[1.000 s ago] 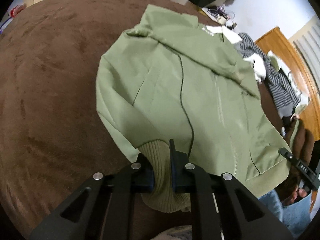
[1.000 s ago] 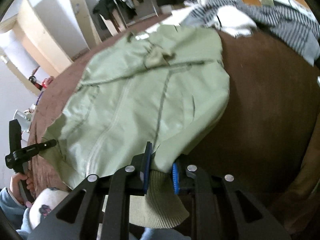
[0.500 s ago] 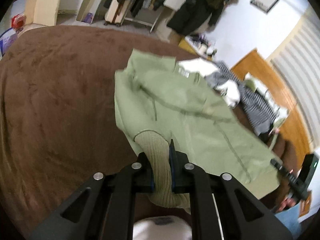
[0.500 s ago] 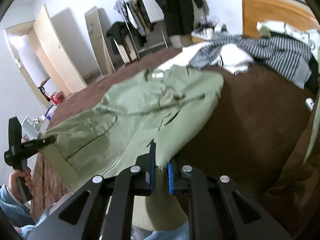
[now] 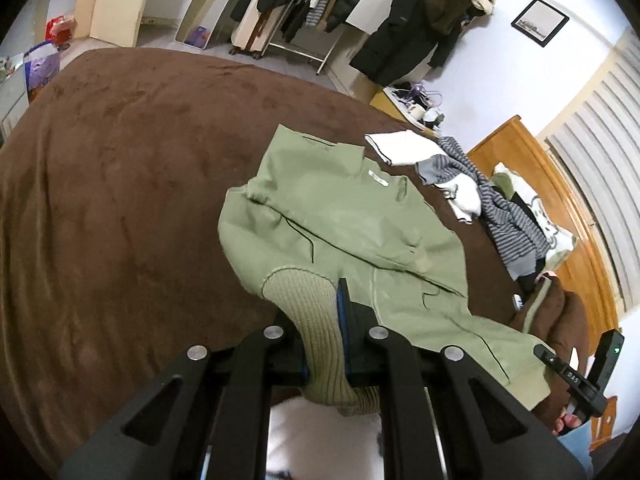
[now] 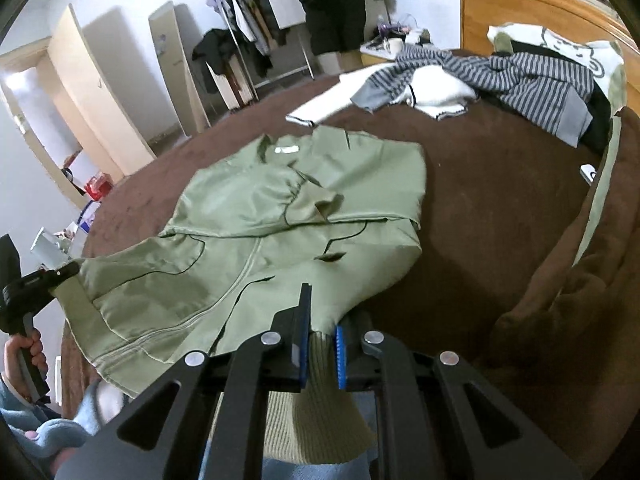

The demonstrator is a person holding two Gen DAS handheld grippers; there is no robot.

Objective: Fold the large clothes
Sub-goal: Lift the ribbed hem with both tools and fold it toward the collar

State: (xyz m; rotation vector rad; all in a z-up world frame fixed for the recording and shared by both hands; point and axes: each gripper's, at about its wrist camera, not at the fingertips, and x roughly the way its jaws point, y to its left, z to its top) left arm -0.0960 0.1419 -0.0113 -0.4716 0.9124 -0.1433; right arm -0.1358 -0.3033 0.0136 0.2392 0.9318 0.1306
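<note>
Both grippers have come up and back over the last second, and the sage-green zip-front jacket (image 5: 344, 236) has gone from lying flat to being drawn taut toward the person. That looks like the lift before a fold, probably carrying the lower end up over the body.

The left gripper (image 5: 324, 320) has its jaws clenched on a ribbed knit cuff (image 5: 316, 320), the sleeve humped up just ahead of them. The right gripper (image 6: 320, 328) is clamped on the other ribbed knit cuff (image 6: 320, 392), which hangs below the jaws.

The jacket itself sits on the brown plush bed cover (image 5: 120, 184), right of centre in the left wrist view. Its long axis runs away from the person: collar and white neck label (image 6: 287, 149) at the far end, hem at the near end, zip running lengthwise between. A heap of striped and white clothes (image 6: 500, 76) lies beyond the collar, apart from it.
</note>
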